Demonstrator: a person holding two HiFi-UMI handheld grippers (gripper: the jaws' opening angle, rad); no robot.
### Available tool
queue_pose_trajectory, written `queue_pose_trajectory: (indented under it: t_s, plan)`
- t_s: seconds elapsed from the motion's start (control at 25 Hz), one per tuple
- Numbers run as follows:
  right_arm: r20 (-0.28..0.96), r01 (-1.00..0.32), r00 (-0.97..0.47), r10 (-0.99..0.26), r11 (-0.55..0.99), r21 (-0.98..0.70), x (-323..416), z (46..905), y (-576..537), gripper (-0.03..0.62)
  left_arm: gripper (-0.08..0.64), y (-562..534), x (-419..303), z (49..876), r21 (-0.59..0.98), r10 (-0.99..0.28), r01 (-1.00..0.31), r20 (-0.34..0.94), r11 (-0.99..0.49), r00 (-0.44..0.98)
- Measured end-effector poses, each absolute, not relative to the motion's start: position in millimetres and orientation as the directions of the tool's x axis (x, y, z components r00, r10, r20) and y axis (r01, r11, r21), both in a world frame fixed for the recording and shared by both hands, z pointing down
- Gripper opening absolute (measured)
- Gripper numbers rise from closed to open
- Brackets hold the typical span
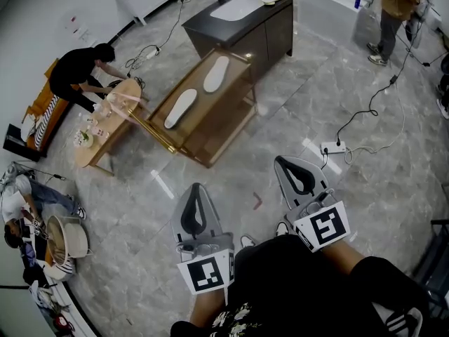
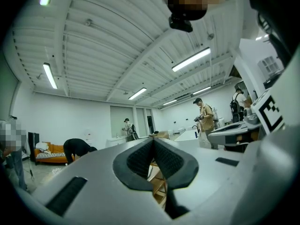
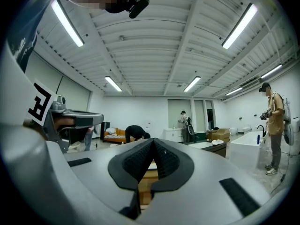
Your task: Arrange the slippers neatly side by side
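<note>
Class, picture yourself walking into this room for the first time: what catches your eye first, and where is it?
Two white slippers, the nearer and the farther, lie one beyond the other, not side by side, on the amber glass table in the middle of the floor. At the bottom of the head view, the left tongs and right tongs point toward it, both shut and empty.

Head view steep down; gripper views level, sharing table (image 1: 203, 107).
</note>
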State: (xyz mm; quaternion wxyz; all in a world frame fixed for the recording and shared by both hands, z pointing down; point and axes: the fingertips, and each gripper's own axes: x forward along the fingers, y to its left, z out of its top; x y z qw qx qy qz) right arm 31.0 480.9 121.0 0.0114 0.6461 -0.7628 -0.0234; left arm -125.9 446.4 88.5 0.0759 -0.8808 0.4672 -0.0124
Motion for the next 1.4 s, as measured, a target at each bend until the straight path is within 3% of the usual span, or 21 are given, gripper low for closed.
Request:
queue_pose_trajectory:
  t_s: [1.4]
  plan:
    - [0.041,-0.982,-0.186,-0.982,0.187,0.026,72,154,490,-0.006,0.0,456,-91,126,-0.127,-0.846,-0.838,0.012,-0.53,0.533]
